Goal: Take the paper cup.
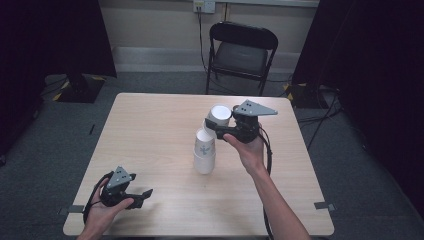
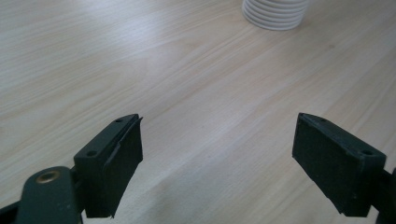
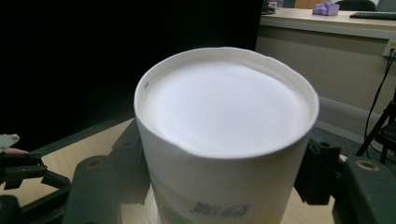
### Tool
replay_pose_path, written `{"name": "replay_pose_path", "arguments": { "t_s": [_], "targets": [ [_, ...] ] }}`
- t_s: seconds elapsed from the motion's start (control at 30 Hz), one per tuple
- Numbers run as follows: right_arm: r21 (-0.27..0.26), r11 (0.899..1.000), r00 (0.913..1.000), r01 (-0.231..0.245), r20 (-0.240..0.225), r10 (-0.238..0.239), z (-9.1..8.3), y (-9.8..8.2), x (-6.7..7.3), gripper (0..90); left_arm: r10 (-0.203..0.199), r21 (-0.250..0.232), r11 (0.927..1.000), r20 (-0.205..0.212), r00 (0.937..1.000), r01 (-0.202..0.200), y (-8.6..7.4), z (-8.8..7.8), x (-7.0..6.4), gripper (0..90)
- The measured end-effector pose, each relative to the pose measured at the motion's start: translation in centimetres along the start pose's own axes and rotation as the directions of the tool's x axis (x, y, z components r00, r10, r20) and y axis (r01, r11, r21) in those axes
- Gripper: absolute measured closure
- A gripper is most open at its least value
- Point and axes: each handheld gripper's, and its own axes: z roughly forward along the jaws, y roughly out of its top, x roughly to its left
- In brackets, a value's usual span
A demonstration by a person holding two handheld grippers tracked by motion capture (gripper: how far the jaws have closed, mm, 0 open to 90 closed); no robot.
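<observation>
Cup (image 1: 219, 116) over wooden table (image 1: 150, 135); folding chair (image 1: 242, 52) behind.

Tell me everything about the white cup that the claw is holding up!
The paper cup is white with a rolled rim and a bit of blue and green print low on its side. It looks upside down, its flat bottom facing the right gripper view. The right claw pinches its sides and holds it tilted in the air, just above the stack of cups standing mid-table.
</observation>
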Motion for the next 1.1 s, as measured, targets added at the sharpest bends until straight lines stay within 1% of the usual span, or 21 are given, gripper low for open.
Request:
{"name": "replay_pose_path", "arguments": {
  "t_s": [0.03,0.1,0.17,0.2,0.27,0.37,0.47,0.57,0.6,0.63,0.77,0.83,0.87,0.93,1.0,1.03,1.07,1.1],
  "targets": [
    [0.001,1.0,1.0,-0.001,0.006,0.001,-0.3,0.0,-0.1,33.9,-0.005,-0.003,1.0,0.001,1.0,0.005,0.0,0.0,-0.2,16.2],
    [-0.001,1.0,0.9999,-0.006,0.011,0.006,-0.7,0.0,-0.3,33.9,-0.003,-0.01,0.9999,0.007,1.0,0.003,0.1,-0.1,-0.3,16.5],
    [-0.01,1.0,0.9999,-0.013,0.01,0.013,-1.2,-0.1,-0.5,34.0,-0.008,-0.012,0.9999,0.013,0.9999,0.009,0.1,-0.1,-0.4,16.5],
    [-0.01,1.0,0.9999,-0.013,0.01,0.013,-1.2,-0.1,-0.5,34.0,-0.011,-0.016,0.9998,0.013,0.9998,0.012,0.1,-0.1,-0.4,16.5],
    [-0.005,1.0,0.9997,-0.014,0.019,0.014,-1.8,-0.3,-0.7,34.0,-0.028,-0.026,0.9993,0.025,0.9993,0.029,0.1,-0.1,-0.4,16.9],
    [-0.002,1.0,0.9996,-0.016,0.022,0.016,-2.2,-0.4,-0.8,34.1,-0.064,-0.031,0.9974,0.048,0.9968,0.065,0.1,0.0,-0.4,17.7],
    [0.001,1.0,0.9993,-0.025,0.027,0.025,-2.8,-1.0,-1.0,34.1,-0.068,-0.03,0.9971,0.057,0.9961,0.07,0.2,0.1,-0.6,17.6],
    [0.005,0.999,0.9991,-0.033,0.026,0.033,-3.0,-1.3,-1.1,34.1,-0.057,-0.021,0.9981,0.056,0.9968,0.058,0.2,0.3,-0.7,17.1],
    [0.002,0.999,0.9987,-0.041,0.029,0.041,-3.1,-1.5,-1.1,34.2,-0.057,-0.022,0.998,0.062,0.9964,0.059,0.3,0.4,-0.8,17.1],
    [0.0,0.999,0.9985,-0.047,0.027,0.047,-3.2,-1.8,-1.1,34.2,-0.071,-0.025,0.9971,0.072,0.9949,0.072,0.3,0.5,-1.0,17.1],
    [0.016,0.998,0.9981,-0.057,0.024,0.057,-3.7,-2.5,-0.9,34.3,-0.065,-0.027,0.9974,0.079,0.9947,0.067,0.5,0.7,-1.4,17.8],
    [0.021,0.998,0.9978,-0.062,0.025,0.062,-4.0,-2.8,-0.9,34.3,-0.058,-0.044,0.9972,0.075,0.9955,0.061,0.9,1.0,-1.9,18.2],
    [0.02,0.998,0.9976,-0.067,0.023,0.066,-4.1,-2.9,-0.9,34.3,-0.058,-0.044,0.9972,0.075,0.9955,0.061,0.9,1.0,-1.9,18.5],
    [0.023,0.997,0.9973,-0.071,0.021,0.07,-4.3,-3.1,-0.9,34.3,-0.045,-0.046,0.9978,0.077,0.996,0.048,1.3,1.2,-2.3,19.1],
    [0.024,0.997,0.997,-0.077,0.011,0.077,-4.6,-3.5,-0.9,34.3,-0.031,-0.042,0.9985,0.082,0.9961,0.035,1.8,1.4,-2.7,20.0],
    [0.024,0.996,0.9966,-0.082,0.005,0.082,-4.7,-3.7,-0.9,34.3,-0.025,-0.047,0.9985,0.084,0.9962,0.029,2.1,1.5,-2.9,20.9],
    [0.025,0.996,0.9963,-0.085,-0.003,0.085,-4.8,-3.9,-0.9,34.3,-0.002,-0.062,0.998,0.091,0.9959,0.008,2.8,1.6,-3.4,21.8],
    [0.025,0.996,0.9963,-0.085,-0.003,0.085,-4.8,-3.9,-0.9,34.3,-0.002,-0.062,0.998,0.091,0.9959,0.008,2.8,1.6,-3.4,21.8]
  ]
}}
